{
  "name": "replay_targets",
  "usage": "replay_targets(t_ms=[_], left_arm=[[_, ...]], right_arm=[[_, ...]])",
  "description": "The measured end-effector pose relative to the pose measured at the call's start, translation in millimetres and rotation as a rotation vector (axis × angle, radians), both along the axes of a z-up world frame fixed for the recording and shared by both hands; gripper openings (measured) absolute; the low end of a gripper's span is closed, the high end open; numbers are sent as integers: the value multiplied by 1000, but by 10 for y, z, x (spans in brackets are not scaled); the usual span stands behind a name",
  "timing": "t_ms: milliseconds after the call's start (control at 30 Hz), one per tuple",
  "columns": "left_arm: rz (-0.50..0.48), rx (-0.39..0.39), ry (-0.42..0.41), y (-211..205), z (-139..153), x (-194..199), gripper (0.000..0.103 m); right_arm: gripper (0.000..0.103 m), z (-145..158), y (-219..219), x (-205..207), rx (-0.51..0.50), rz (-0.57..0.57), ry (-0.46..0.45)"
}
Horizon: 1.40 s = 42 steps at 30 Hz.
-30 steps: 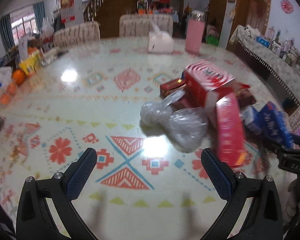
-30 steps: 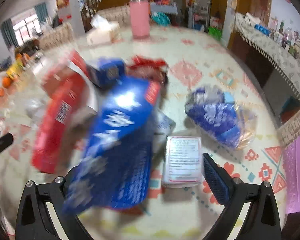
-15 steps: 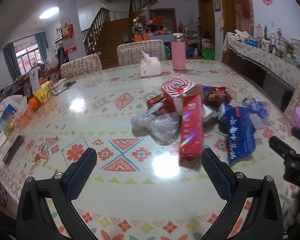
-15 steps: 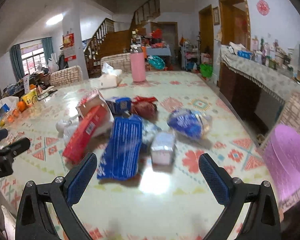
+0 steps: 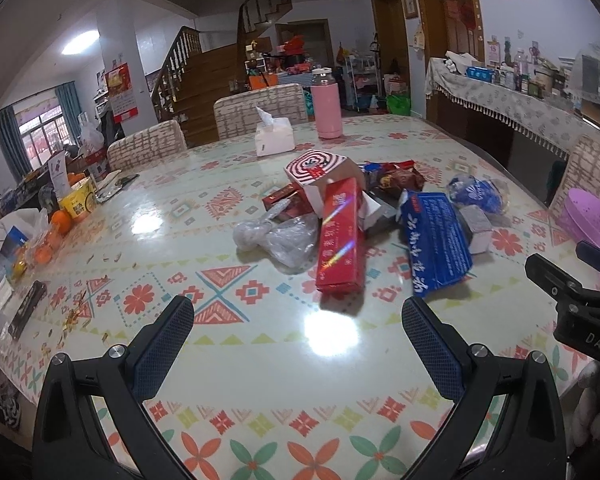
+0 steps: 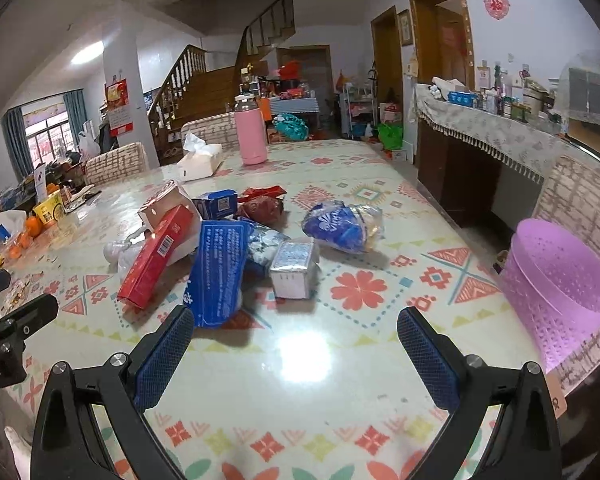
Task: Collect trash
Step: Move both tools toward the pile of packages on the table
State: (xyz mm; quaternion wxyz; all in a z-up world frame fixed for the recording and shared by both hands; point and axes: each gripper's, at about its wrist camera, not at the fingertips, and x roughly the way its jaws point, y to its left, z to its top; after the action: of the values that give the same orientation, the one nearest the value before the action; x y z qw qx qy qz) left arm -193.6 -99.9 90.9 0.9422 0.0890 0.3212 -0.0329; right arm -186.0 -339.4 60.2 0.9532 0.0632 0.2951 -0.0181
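Note:
A heap of trash lies mid-table: a long red carton, a blue packet, crumpled clear plastic bags, a red-and-white swirl box, a silver carton and a blue-and-clear wrapper. A purple perforated bin stands beside the table's right edge. My left gripper is open, held back from the heap above the near table. My right gripper is open too, nothing between its fingers, just short of the blue packet.
Farther back stand a pink bottle and a white tissue box. Oranges and snack packs crowd the left edge. Chairs line the far side. The patterned tabletop near me is bare.
Both grippers have pulled back and up from the heap, so the whole table and room now show. The trash pieces look farther away; both grippers stay open.

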Motion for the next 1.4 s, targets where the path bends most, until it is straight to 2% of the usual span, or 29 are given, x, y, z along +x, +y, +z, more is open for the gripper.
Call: replay_targets(t_ms=[267, 733, 900, 1100, 1400], left_arm=[[-27, -10, -5, -89, 42, -172, 103], [1, -54, -33, 20, 165, -433, 103], [7, -44, -3, 42, 79, -408, 103], [28, -83, 47, 116, -17, -244, 103], [6, -79, 83, 29, -86, 51, 103]], right_arm=[[103, 37, -139, -223, 31, -23, -21], [103, 123, -322, -622, 89, -63, -56], [103, 86, -310, -606, 92, -50, -51], [103, 17, -317, -487, 83, -26, -28], [103, -31, -389, -129, 109, -5, 24]])
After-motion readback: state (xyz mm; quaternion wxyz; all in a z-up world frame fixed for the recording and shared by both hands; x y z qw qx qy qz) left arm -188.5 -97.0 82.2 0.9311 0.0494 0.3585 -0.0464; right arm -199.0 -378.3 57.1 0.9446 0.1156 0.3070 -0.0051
